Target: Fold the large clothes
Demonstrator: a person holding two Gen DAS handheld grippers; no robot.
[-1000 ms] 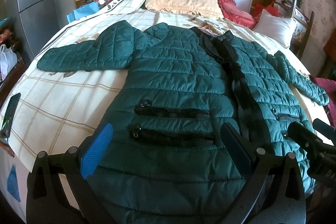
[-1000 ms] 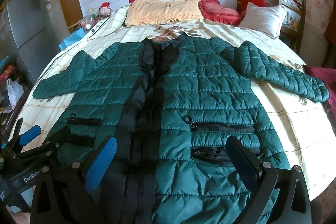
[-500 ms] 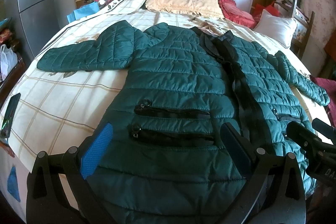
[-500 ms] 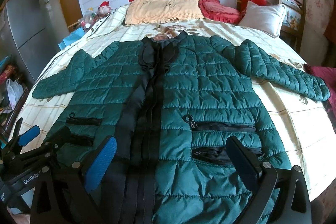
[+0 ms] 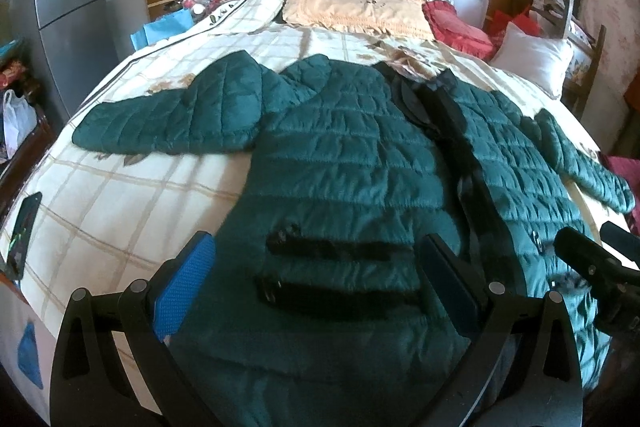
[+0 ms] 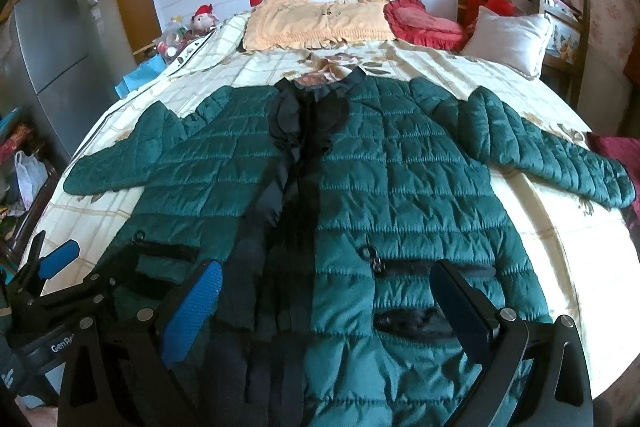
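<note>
Left wrist view: barely anything moved since a second ago. The left gripper point(image 5: 316, 283) hangs wide open, empty, low in frame over the green jacket point(image 5: 352, 167), spread flat mid-frame.

Right wrist view: the right gripper point(image 6: 326, 303) also gapes empty at the hem, having crept slightly closer. Folding hasn't started.

Green quilted jacket point(image 6: 400, 187) on cream checked bedspread point(image 5: 120, 195).

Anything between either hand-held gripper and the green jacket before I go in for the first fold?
Nothing visible. The green jacket lies spread flat on the bed, directly under the open left hand-held gripper and the open right hand-held gripper. A phone lies at the bed's left edge, apart from the jacket.
</note>
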